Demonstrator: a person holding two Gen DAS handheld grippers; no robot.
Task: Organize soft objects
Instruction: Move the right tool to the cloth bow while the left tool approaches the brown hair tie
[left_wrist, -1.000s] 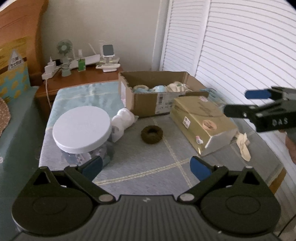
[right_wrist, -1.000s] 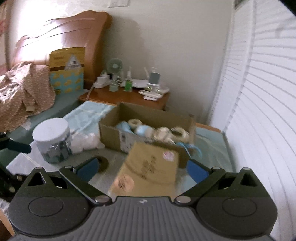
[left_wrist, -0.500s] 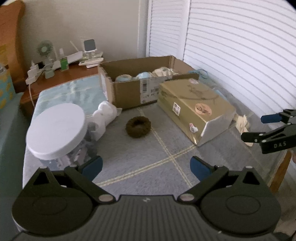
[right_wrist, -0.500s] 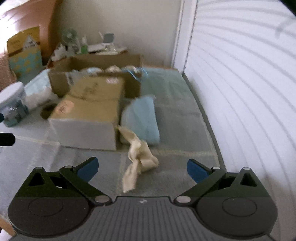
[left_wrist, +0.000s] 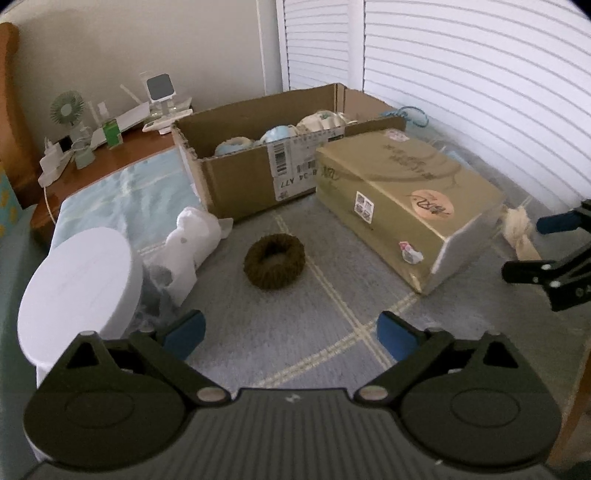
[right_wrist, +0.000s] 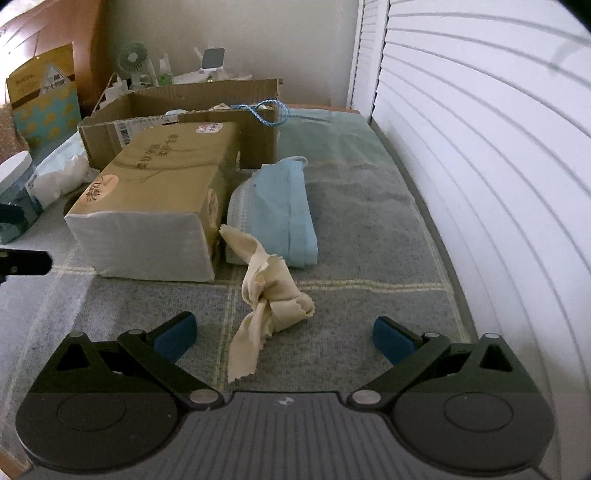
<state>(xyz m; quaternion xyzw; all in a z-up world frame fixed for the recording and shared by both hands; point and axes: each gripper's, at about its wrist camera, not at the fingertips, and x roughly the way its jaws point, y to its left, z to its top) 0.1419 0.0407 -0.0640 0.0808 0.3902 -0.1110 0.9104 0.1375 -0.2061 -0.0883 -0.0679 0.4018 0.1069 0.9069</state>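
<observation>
A grey mat with pale grid lines covers the bench, and everything sits on it. Biggest on it is the open cardboard box at the back, with round soft things inside, blue and cream; what they are is hard to tell from here. Right in front of it lies the gold tissue pack, white end facing forward. On the far left stands a jar with a white lid, and a crumpled white bag leans just beside it. Next, the blue face masks, a folded stack lying right against the tissue pack's side. Near the middle, a dark brown scrunchie lies alone on the mat, between the white bag and the tissue pack. Then the knotted cream cloth, one end touching the masks, the other trailing toward the right gripper. That gripper hovers low with its jaws spread wide on either side of the cloth, gripping nothing. The left gripper hangs short of the scrunchie, jaws spread and empty too.
</observation>
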